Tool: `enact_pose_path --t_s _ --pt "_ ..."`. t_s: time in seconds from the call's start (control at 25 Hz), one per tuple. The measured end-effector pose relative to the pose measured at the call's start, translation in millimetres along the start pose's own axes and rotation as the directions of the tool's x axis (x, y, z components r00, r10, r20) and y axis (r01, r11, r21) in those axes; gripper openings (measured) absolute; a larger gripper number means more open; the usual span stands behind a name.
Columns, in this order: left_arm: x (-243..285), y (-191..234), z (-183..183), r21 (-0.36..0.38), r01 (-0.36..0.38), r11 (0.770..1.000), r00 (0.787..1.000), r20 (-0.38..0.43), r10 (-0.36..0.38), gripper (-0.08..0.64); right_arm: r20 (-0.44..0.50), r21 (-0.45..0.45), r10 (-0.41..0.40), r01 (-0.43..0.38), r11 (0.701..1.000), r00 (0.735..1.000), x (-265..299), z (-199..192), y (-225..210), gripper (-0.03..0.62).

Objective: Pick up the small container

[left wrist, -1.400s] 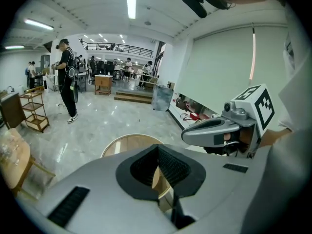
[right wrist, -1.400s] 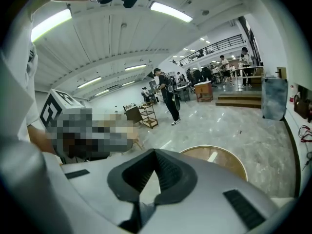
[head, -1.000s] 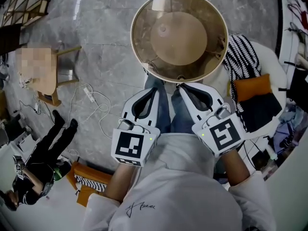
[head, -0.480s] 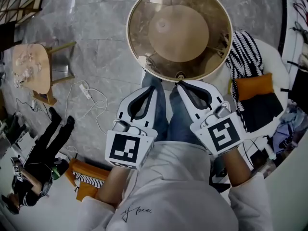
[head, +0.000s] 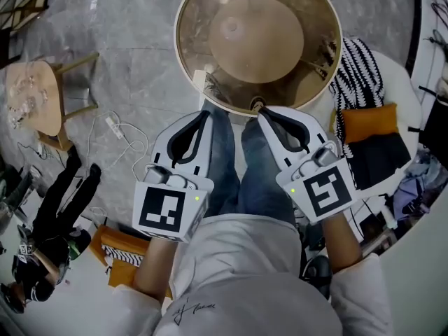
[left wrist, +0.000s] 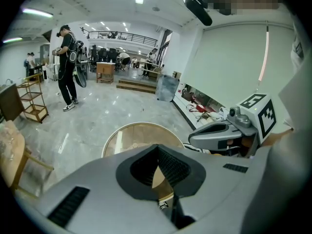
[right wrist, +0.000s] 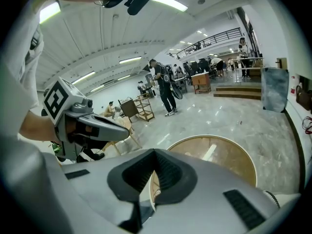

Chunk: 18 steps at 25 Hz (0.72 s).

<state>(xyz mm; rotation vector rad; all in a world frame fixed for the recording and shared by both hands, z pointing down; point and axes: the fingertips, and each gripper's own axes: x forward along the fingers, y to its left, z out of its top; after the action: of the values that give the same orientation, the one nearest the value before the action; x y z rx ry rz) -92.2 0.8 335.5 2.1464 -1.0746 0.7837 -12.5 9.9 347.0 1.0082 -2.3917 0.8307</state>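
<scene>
Both grippers are held over the person's lap, side by side, and point at a round glass-topped table. The left gripper has its jaws shut with nothing between them, its tip just short of the table's near rim. The right gripper is shut and empty too, its tip at the rim. From the left gripper view the left gripper points over the table, and from the right gripper view the right gripper does the same over the table. I make out no small container in any view.
A wooden stool stands at the left, and a white cable lies on the grey floor beside it. A striped cloth and an orange cushion lie on a white seat at the right. A person in black stands at the lower left.
The left gripper has drifted down and to the left in the head view. The table has moved up in the picture and looks larger. Both grippers have stayed shut.
</scene>
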Motion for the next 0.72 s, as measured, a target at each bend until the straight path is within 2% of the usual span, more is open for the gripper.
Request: enact_pose_path --t_s 0.08,0.24,0.72 --pt "4 5 -6 -0.001 -0.005 1.0 0.999 -0.034 0.005 0.009 -0.001 0.005 -0.004 0.004 1.0 1.0 7 -2 -4 0.013" --pt "16 8 -10 -0.014 0.016 1.0 1.0 -0.013 -0.016 0.009 -0.001 0.018 -0.009 0.009 1.0 1.0 22 -7 -12 0.014" --pt "47 26 -28 -0.067 0.046 0.997 0.998 -0.031 -0.048 0.009 0.011 0.042 -0.051 0.051 0.998 0.999 62 -28 -38 0.013"
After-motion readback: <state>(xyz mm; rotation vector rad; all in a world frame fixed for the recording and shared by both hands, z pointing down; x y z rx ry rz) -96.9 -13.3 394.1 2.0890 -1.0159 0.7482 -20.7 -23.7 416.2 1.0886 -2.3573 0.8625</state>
